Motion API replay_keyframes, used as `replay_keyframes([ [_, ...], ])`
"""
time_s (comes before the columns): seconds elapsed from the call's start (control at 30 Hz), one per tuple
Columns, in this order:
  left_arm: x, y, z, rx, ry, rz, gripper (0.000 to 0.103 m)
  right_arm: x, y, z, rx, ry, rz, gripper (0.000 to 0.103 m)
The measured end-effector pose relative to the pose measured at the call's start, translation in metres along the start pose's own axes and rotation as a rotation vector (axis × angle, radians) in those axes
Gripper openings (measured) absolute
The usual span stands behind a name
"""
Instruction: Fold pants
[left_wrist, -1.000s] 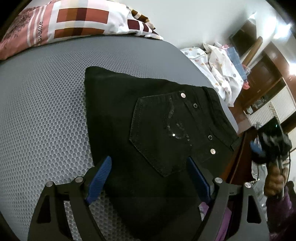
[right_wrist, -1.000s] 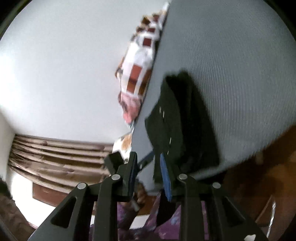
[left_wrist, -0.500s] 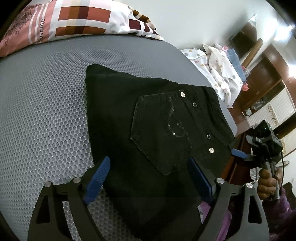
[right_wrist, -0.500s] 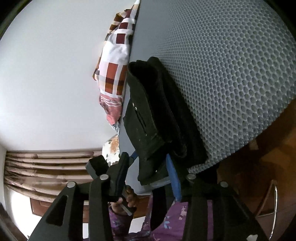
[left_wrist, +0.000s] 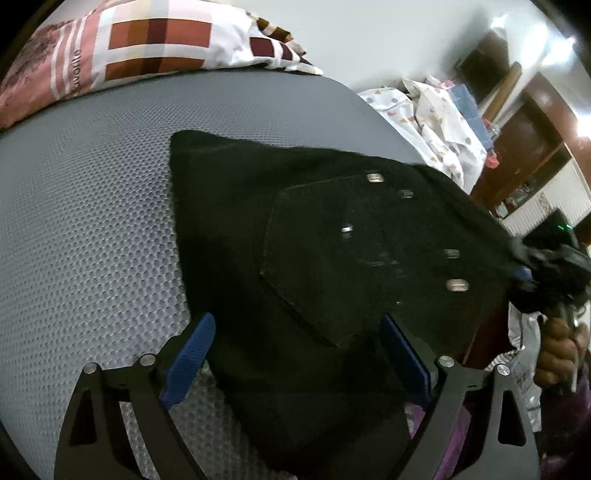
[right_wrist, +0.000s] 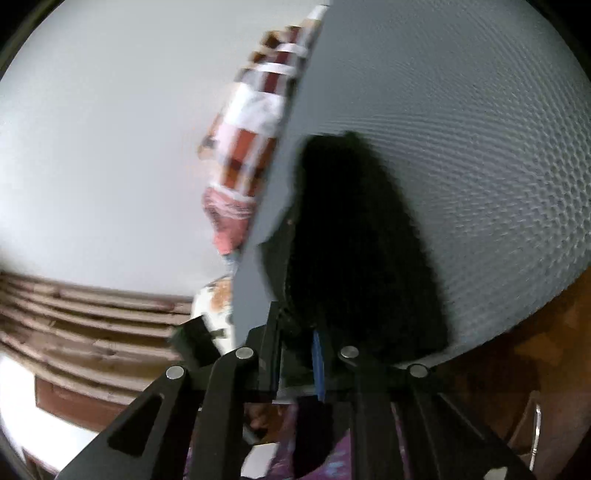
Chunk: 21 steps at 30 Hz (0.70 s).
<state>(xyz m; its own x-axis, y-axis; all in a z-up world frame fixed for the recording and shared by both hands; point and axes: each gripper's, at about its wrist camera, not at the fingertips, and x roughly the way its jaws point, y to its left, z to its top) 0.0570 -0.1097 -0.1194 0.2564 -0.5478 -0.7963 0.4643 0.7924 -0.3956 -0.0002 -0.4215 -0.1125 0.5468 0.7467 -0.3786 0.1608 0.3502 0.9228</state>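
Pants (left_wrist: 332, 258) lie under the wide, opening left jaws (left_wrist: 295, 354), their waistband edge between the closing right jaws (right_wrist: 295, 354)

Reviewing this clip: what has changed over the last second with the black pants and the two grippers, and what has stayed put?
The right gripper came in to the pants' edge at the mattress side, and its jaws are closing on the black fabric between them; that corner now looks pulled up toward it. The left gripper stayed where it was, hovering wide open over the near part of the pants, gripping nothing. The pillow is unchanged.
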Motion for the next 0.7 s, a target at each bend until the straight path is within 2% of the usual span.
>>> replay_keyframes([
  [0.07, -0.003, 0.003, 0.001, -0.020, -0.007, -0.021, 0.091, -0.009, 0.015, -0.010, -0.010, 0.003, 0.038, 0.014],
  [0.13, 0.003, 0.005, 0.000, -0.023, 0.019, -0.009, 0.091, -0.010, 0.011, -0.019, 0.003, 0.022, 0.038, 0.014],
  [0.17, 0.007, 0.005, -0.001, -0.016, 0.028, 0.005, 0.091, -0.009, 0.001, -0.021, 0.018, 0.032, 0.019, 0.014],
  [0.23, 0.009, 0.004, -0.004, 0.008, 0.017, 0.023, 0.091, -0.006, -0.045, -0.022, 0.123, 0.046, -0.049, 0.014],
  [0.27, 0.009, 0.002, -0.005, 0.020, 0.016, 0.029, 0.091, -0.005, -0.059, -0.021, 0.157, 0.049, -0.053, 0.013],
  [0.33, 0.010, 0.000, -0.006, 0.037, 0.023, 0.050, 0.091, -0.002, -0.082, -0.020, 0.231, 0.057, 0.010, 0.013],
  [0.4, 0.008, -0.002, -0.006, 0.026, 0.020, 0.066, 0.091, -0.003, -0.065, -0.018, 0.153, 0.052, -0.029, 0.013],
  [0.47, -0.001, -0.006, -0.004, 0.005, -0.026, 0.034, 0.091, -0.005, -0.049, -0.016, 0.105, 0.048, -0.024, 0.013],
  [0.57, -0.007, -0.024, 0.001, 0.068, -0.100, 0.053, 0.091, -0.004, -0.033, -0.008, 0.049, 0.037, -0.055, 0.013],
  [0.63, 0.006, -0.034, 0.003, 0.129, -0.078, 0.099, 0.091, 0.000, -0.043, -0.005, 0.061, 0.053, -0.085, 0.013],
  [0.7, 0.023, -0.035, 0.002, 0.153, -0.028, 0.141, 0.091, 0.002, -0.060, -0.007, 0.119, 0.056, -0.047, 0.012],
])
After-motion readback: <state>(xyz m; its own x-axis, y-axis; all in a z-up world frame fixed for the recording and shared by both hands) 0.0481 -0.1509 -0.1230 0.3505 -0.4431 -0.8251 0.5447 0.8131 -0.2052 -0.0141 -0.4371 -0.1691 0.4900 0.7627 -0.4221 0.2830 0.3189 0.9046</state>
